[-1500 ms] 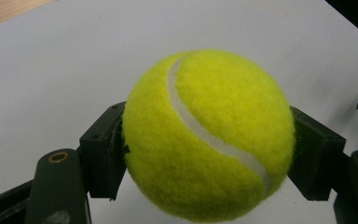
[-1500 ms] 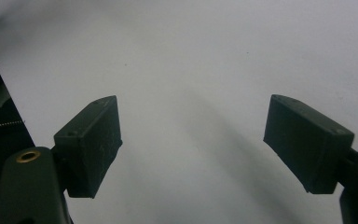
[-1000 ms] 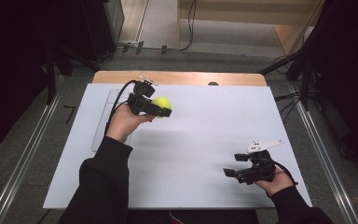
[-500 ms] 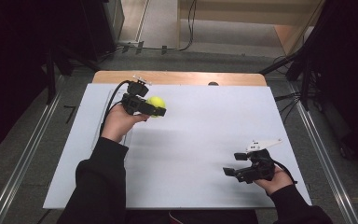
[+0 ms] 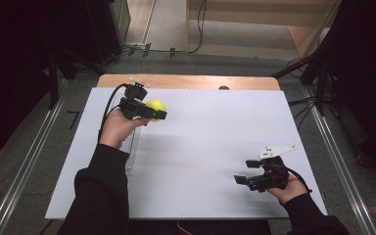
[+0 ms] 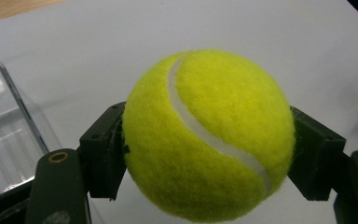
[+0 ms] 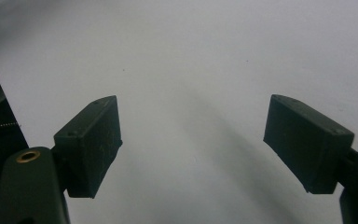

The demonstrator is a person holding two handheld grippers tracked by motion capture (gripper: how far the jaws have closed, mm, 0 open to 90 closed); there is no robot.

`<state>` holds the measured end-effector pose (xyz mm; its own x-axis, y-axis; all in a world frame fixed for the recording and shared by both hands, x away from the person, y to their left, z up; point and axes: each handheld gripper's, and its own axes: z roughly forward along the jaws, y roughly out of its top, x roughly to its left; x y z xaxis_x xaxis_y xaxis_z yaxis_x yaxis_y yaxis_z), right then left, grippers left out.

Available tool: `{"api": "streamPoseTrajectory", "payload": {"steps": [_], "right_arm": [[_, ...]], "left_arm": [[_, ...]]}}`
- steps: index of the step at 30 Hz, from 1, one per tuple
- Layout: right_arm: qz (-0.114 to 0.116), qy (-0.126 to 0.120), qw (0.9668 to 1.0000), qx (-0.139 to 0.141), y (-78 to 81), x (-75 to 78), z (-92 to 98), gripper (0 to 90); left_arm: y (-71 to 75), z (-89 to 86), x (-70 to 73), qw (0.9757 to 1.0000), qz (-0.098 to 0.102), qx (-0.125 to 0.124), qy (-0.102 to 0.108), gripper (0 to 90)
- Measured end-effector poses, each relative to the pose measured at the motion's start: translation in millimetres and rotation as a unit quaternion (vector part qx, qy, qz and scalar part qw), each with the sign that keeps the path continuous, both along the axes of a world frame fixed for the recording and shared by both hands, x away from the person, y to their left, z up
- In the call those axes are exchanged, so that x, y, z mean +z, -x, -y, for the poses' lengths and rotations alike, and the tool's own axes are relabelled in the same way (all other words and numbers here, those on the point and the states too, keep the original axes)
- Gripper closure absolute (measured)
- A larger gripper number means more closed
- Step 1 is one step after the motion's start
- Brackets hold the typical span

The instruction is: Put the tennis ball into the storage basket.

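Note:
A yellow-green tennis ball (image 5: 155, 107) (image 6: 207, 135) with a white seam is held above the white table (image 5: 210, 137) at its far left. My left gripper (image 5: 155, 114) (image 6: 207, 154) is shut on it, one black pad pressing each side. A clear plastic tray (image 5: 130, 147) (image 6: 4, 135) lies on the table just below and left of that hand. Near the front right corner my right gripper (image 5: 242, 179) (image 7: 193, 140) stands open, pointing left, with nothing between its jaws and bare table under them.
A wooden board (image 5: 186, 81) edges the table's far side. Metal rails (image 5: 24, 166) run along the floor on both sides. Cables (image 5: 303, 103) lie on the floor at the far right. Dark equipment stands at the back left.
My left hand has carried the ball a little to the left, toward the clear tray. The right hand has kept still.

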<state>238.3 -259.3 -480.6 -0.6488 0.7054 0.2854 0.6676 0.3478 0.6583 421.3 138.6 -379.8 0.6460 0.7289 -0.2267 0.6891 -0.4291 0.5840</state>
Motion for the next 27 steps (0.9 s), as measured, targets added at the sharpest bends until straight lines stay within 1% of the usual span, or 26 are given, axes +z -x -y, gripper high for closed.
{"api": "streamPoseTrajectory", "payload": {"steps": [5, 8, 15, 16, 21, 27], "right_arm": [[0.0, 0.0, 1.0, 0.001, 0.1, 0.0, 0.1, 16.9], [0.0, 0.0, 1.0, 0.001, 0.0, -0.1, 0.3, 16.9], [-0.001, 0.0, 1.0, 0.0, -0.2, -0.3, 0.3, 16.9], [-0.001, 0.0, 1.0, 0.001, -0.2, -0.3, 0.5, 16.9], [-0.002, -0.001, 1.0, 0.0, -0.4, -0.4, 0.6, 16.9], [-0.003, -0.002, 1.0, 0.0, -0.3, -0.5, 0.6, 16.9]], "left_arm": [[-0.8, -5.8, 0.0, 0.9999, 0.003, 0.01, -0.007, 26.3], [-1.2, -8.5, -0.1, 0.9999, 0.003, 0.016, -0.005, 26.3], [-2.7, -15.2, -0.8, 0.9996, 0.004, 0.025, -0.01, 26.3], [-3.2, -17.7, -1.2, 0.9995, 0.003, 0.028, -0.015, 26.3], [-4.5, -23.5, -2.6, 0.9992, 0.002, 0.038, -0.012, 26.3], [-5.6, -30.4, -3.6, 0.9986, 0.004, 0.049, -0.019, 26.3]]}}
